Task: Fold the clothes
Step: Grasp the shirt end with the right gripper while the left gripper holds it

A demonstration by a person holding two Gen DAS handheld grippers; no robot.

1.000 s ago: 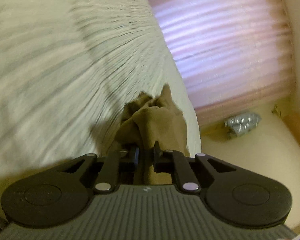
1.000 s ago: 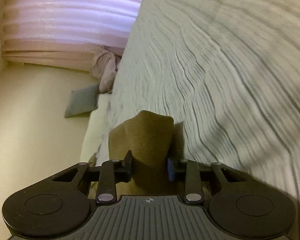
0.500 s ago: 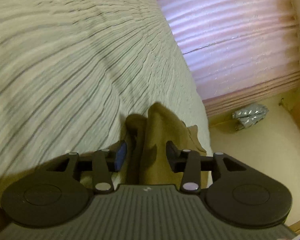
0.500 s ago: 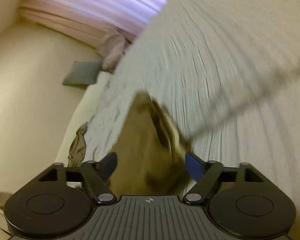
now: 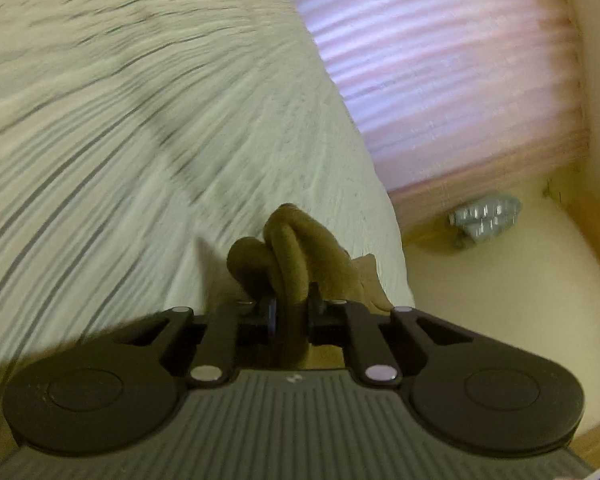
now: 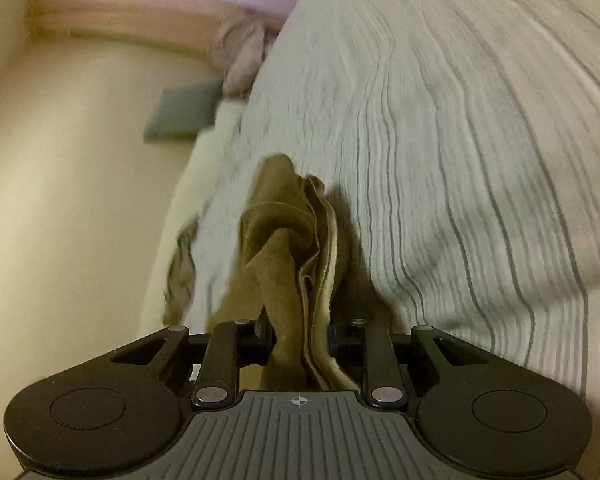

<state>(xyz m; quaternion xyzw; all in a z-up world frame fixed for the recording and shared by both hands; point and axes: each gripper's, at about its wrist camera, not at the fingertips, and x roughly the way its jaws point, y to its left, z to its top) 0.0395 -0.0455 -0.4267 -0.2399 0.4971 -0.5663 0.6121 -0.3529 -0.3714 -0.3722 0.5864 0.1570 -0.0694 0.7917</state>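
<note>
Brown garment point(image 6: 287, 240): bunched, above the striped bed point(image 6: 440, 140)
Left hand-held gripper point(image 5: 291, 316): clamped on a garment fold
Right hand-held gripper point(image 6: 297, 332): clamped on layered folds

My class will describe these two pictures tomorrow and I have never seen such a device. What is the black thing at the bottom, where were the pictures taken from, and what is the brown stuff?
No robot is here: a person holds a pair of tongs in each hand, and a small wide-angle camera on each one looks forward along its two fingers. So the black shape at the bottom is the tool itself.

One picture comes from the left tongs, the other from the right tongs. Both are shut on bunched brown cloth, probably one garment being folded, though neither picture shows that.

Beneath lies a bed cover, pale with thin dark stripes. Past the bed's edge are pink curtains, a cream floor, a grey cushion and something silvery too blurred to name.
</note>
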